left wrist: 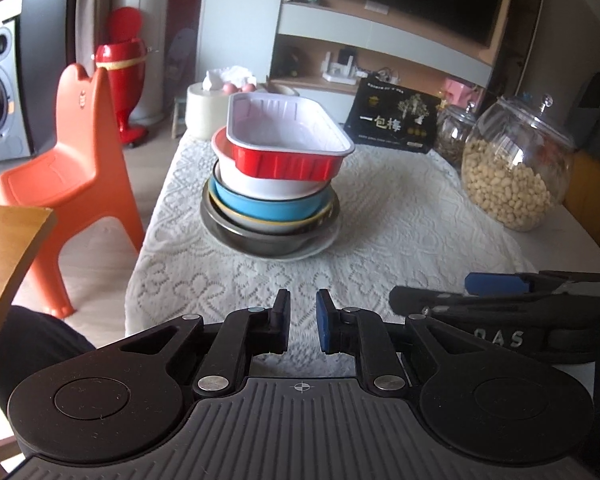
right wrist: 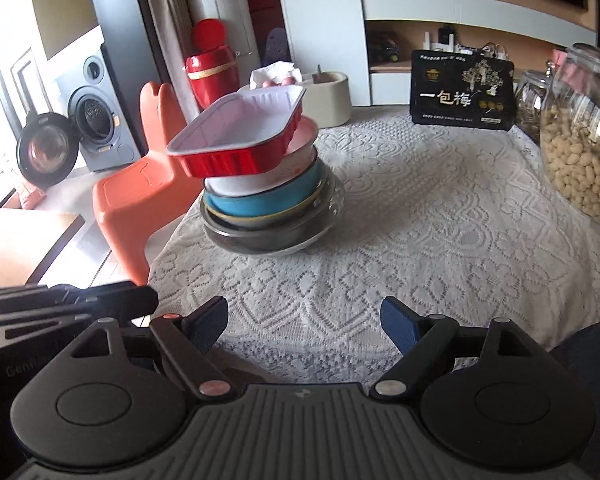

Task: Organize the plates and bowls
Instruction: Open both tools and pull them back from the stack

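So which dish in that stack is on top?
The red tray with the white inside. It is the only rectangular one, sitting tilted across the round bowls, above the blue bowl and the steel bowl.

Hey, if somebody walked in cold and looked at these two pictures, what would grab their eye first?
Most likely the leaning stack of bowls and plates in the middle of the lace tablecloth, topped by a red foil tray that sits tilted and juts out to one side. Next, the big glass jar of pale nuts at the table's right edge, and the bright orange child's chair on the floor to the left.
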`<state>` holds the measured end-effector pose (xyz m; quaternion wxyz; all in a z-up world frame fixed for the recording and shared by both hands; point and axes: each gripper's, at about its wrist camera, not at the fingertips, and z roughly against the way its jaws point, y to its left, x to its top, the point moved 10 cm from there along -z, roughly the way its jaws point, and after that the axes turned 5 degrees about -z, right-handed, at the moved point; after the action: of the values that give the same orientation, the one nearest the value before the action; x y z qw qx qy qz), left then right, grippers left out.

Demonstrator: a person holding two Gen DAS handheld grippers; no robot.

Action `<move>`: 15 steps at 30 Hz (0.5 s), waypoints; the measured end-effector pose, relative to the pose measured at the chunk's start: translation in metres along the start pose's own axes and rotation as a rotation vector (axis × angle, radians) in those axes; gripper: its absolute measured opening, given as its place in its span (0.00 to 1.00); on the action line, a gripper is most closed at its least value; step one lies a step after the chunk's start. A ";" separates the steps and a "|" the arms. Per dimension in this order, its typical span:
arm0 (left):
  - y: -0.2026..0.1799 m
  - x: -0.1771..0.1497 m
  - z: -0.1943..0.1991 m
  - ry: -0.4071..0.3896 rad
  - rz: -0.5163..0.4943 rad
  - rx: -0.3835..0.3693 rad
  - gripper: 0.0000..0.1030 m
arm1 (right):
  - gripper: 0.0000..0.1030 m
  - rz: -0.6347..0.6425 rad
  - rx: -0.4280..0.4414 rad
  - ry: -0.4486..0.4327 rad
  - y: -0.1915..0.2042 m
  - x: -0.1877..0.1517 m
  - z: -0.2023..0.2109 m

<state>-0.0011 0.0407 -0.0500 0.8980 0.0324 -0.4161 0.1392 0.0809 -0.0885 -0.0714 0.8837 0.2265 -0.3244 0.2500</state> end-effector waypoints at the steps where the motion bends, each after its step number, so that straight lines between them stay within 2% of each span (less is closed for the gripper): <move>1: 0.000 0.000 0.000 0.001 -0.002 0.003 0.16 | 0.82 0.002 0.002 0.002 0.001 -0.001 -0.001; 15: 0.002 -0.002 0.001 0.005 0.000 0.013 0.16 | 0.82 -0.003 0.010 0.013 0.003 -0.002 -0.002</move>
<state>-0.0034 0.0417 -0.0513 0.8989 0.0377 -0.4128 0.1418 0.0787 -0.0855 -0.0739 0.8850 0.2300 -0.3172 0.2516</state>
